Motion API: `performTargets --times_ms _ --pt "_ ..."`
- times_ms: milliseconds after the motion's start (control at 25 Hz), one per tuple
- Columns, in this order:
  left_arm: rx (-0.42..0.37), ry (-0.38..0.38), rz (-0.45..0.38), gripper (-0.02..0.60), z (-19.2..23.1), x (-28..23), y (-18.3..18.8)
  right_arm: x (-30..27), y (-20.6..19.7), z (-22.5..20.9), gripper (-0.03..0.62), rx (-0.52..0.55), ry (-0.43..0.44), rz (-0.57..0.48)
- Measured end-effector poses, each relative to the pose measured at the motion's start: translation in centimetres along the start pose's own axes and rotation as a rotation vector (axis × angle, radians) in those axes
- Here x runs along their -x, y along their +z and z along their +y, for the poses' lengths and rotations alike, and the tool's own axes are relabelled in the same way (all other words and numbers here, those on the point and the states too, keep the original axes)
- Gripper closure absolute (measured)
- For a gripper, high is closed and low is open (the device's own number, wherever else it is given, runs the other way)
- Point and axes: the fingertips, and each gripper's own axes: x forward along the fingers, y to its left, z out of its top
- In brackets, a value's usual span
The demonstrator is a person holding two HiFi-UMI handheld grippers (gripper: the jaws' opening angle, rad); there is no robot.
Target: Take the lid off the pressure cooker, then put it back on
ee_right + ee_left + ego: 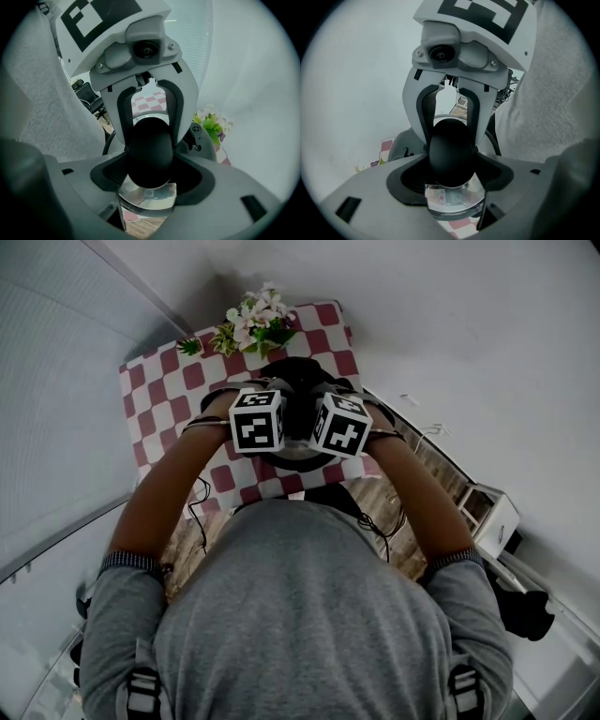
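So, the lid sits on the cooker, in the middle of the table. We've got both grippers on its black knob: left gripper at 9 o'clock, right gripper at 3, each one's jaws snug against the knob's sides. Flowers at the cooker's 12 o'clock.

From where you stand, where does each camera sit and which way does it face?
Head view: on the person's head, looking steeply down at the checked table and flowers; grey shirt and both forearms show.
Left gripper view: rides the left gripper, looking along its jaws at the black handle of the cooker; the right gripper faces it, the grey shirt beside.
Right gripper view: the mirror image, opposite side.
Shared: both gripper views see that handle and cooker; head and right gripper views share the flowers.
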Motion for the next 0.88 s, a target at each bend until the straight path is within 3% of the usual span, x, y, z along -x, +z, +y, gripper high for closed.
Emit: performTargets --times_ms 200,880 --pt "0.018 -0.039 0.005 0.267 -0.1 -0.1 -0.1 -0.2 0.1 0.0 0.298 0.006 0.009 0.010" --pt "0.020 -0.007 -0.004 0.281 -0.4 1.4 0.8 1.4 0.6 0.4 0.303 0.038 0.002 0.048"
